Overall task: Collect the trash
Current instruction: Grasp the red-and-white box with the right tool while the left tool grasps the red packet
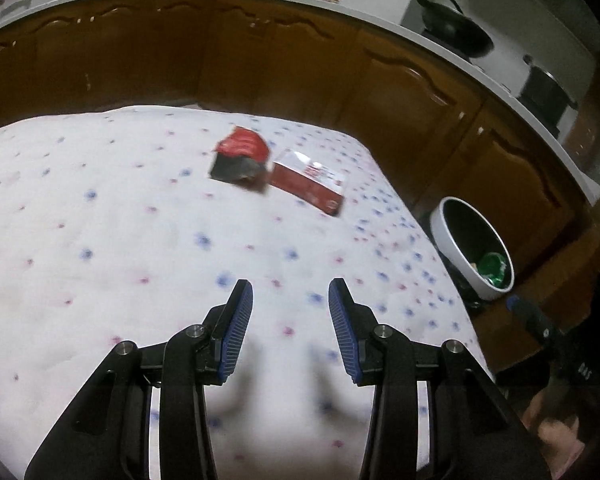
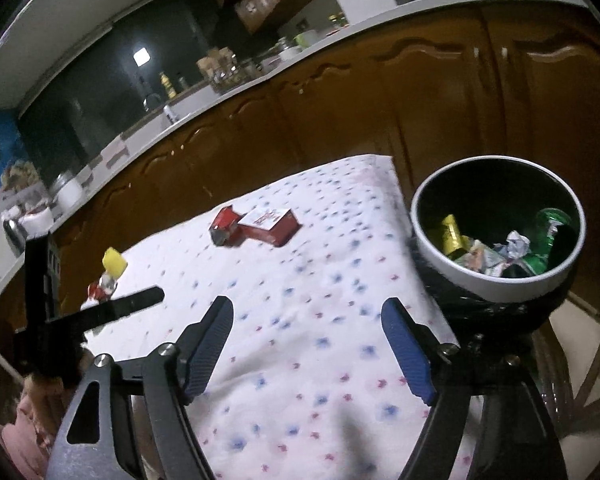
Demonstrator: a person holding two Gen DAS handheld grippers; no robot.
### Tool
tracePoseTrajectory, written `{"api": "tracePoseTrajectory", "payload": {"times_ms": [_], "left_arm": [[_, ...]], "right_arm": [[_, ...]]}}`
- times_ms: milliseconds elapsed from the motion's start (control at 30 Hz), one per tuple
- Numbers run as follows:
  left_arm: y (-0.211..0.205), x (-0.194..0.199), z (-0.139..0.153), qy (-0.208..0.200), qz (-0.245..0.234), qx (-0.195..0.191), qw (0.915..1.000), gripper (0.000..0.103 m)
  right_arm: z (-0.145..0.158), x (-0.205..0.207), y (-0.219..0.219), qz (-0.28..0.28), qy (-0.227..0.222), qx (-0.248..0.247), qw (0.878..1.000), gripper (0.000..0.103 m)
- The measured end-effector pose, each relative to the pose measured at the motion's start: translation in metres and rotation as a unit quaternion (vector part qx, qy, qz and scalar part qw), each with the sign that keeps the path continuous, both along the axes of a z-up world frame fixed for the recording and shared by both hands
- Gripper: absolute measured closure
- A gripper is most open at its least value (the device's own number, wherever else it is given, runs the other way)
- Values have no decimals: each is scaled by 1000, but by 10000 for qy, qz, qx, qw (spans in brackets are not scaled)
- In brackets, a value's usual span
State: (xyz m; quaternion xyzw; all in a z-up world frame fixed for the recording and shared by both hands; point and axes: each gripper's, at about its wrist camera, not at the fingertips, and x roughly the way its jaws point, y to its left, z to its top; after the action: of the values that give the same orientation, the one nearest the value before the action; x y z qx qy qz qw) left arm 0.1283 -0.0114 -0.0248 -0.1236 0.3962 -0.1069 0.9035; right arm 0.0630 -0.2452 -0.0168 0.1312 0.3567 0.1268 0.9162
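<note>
Both grippers empty over the counter

Left gripper [image 1: 290,292] and right gripper [image 2: 308,312] gape wide, holding nothing; red box [image 1: 310,186] sits touching a crumpled red wrapper [image 1: 240,158].

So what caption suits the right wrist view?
Open hand-held gripper over dotted tablecloth, red boxes ahead, part-filled trash bin beside.

No legible text: print on the red-and-white box [image 1: 309,180] and the red packet [image 1: 241,155] is blurred.

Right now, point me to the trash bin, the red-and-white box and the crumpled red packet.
trash bin [image 2: 452,260]: right wrist view, white outer wall.
red-and-white box [image 1: 310,178]: left wrist view, top face.
crumpled red packet [image 1: 242,148]: left wrist view, red upper part.
</note>
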Motion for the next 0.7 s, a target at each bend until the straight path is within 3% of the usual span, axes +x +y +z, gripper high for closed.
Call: {"api": "tracePoseTrajectory", "payload": {"times_ms": [467, 700], "left_arm": [[37, 34, -13, 166, 300, 57, 9994, 58], [47, 65, -16, 228, 338, 172, 9990, 54]], "right_arm": [[-19, 54, 53, 795, 268, -418, 9956, 10], [-24, 93, 71, 1118, 320, -728, 9905, 9]]}}
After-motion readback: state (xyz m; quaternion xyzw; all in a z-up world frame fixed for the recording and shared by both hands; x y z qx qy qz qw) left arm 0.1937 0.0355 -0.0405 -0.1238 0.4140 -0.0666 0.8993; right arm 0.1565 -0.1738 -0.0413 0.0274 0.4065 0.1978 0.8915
